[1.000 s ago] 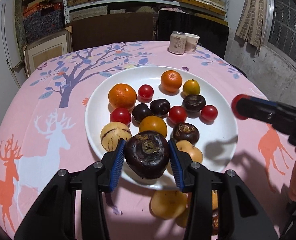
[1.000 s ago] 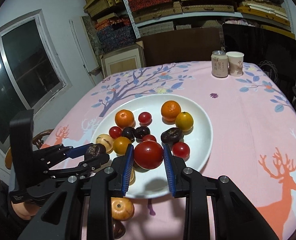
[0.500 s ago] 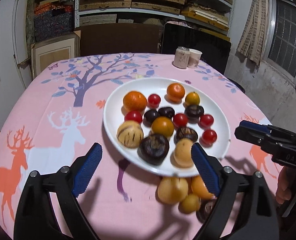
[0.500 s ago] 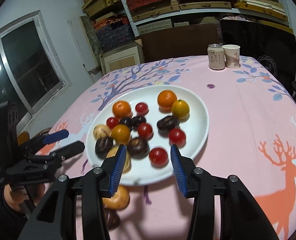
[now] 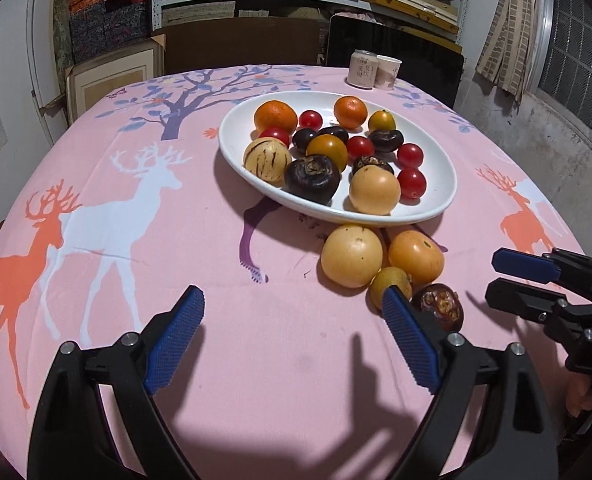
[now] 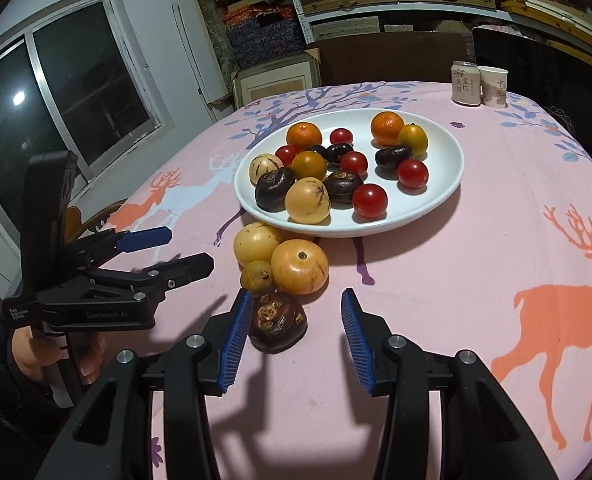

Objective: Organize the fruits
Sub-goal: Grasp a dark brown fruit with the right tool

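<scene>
A white plate (image 5: pixel 436 178) (image 6: pixel 444 152) holds several fruits: oranges, red tomatoes, dark purple fruits and a striped pale melon. On the pink cloth in front of it lie a pale yellow fruit (image 5: pixel 352 256) (image 6: pixel 256 244), an orange-yellow fruit (image 5: pixel 416 256) (image 6: pixel 300 266), a small brownish one (image 5: pixel 390 282) (image 6: pixel 257 276) and a dark purple fruit (image 5: pixel 440 306) (image 6: pixel 278 322). My left gripper (image 5: pixel 293 300) (image 6: pixel 186 247) stands wide open over bare cloth, left of this group. My right gripper (image 6: pixel 296 300) (image 5: pixel 496 276) is open and grips nothing; the dark fruit lies just past its left pad.
A drink can (image 5: pixel 362 69) (image 6: pixel 465 83) and a paper cup (image 5: pixel 388 73) (image 6: pixel 494 87) stand at the table's far edge. Shelves with boxes and a dark chair back are behind. A person's hand (image 6: pixel 28 352) holds the left gripper's handle.
The left gripper let go of a dark fruit and the right one of a red tomato, both now on the plate. Both grippers opened and drew back toward the near edge.
</scene>
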`<state>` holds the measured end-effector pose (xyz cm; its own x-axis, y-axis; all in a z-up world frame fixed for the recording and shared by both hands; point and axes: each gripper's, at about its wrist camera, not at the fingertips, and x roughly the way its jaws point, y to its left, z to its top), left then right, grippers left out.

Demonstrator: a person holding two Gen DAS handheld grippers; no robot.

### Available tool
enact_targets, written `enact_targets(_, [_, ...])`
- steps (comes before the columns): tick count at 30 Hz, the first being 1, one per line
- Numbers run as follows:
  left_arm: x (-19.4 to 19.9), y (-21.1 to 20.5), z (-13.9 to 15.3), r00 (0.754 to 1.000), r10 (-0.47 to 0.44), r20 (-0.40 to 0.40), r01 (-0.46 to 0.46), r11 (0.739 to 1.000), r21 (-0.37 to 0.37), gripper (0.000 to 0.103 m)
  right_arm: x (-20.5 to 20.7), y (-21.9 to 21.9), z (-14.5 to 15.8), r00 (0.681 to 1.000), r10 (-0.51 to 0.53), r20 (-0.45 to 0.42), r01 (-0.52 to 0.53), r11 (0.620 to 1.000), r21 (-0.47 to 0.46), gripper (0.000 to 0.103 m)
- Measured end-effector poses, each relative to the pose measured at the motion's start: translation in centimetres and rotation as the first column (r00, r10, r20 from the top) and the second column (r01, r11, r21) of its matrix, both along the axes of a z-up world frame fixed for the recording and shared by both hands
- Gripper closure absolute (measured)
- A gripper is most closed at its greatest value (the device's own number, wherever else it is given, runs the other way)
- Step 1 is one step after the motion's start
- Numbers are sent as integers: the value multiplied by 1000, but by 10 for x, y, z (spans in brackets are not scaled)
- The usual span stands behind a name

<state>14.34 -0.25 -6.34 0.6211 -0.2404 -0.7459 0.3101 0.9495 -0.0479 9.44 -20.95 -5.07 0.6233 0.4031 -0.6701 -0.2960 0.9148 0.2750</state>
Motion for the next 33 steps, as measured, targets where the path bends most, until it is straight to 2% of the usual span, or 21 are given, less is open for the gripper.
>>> enact_targets(2, [-4, -2, 0, 1000, 8, 3, -9, 1000, 9, 15, -5, 3, -2, 1000, -4, 1, 4, 1000, 1, 51])
enact_targets(9, [-13, 1, 0, 999, 35, 4, -35, 999, 26, 14, -8, 19, -7, 1000, 3, -21, -5, 998, -58, 51])
enact_targets(11, [-14, 3, -1, 999, 46, 1, -46, 999, 28, 14, -9, 22, -8, 1000, 0, -22, -2, 997, -74, 42])
enact_targets(12, [-14, 5, -1, 999, 50, -2, -50, 998, 26, 14, -10, 24, -8, 1000, -6, -17, 4, 996, -84, 41])
enact_targets(25, [-17, 18, -1, 997, 72, -14, -73, 997, -28, 11, 3, 42, -20, 997, -5, -79, -3, 994, -108, 41])
enact_targets(29, [-15, 24, -2, 996, 88, -27, -89, 995, -53, 8, 7, 42, -23, 995, -18, -103, 7, 994, -107, 41])
enact_targets(33, [-14, 23, -3, 996, 87, -35, -89, 995, -51, 8, 10, 48, -25, 993, -13, -115, 1, 994, -109, 41])
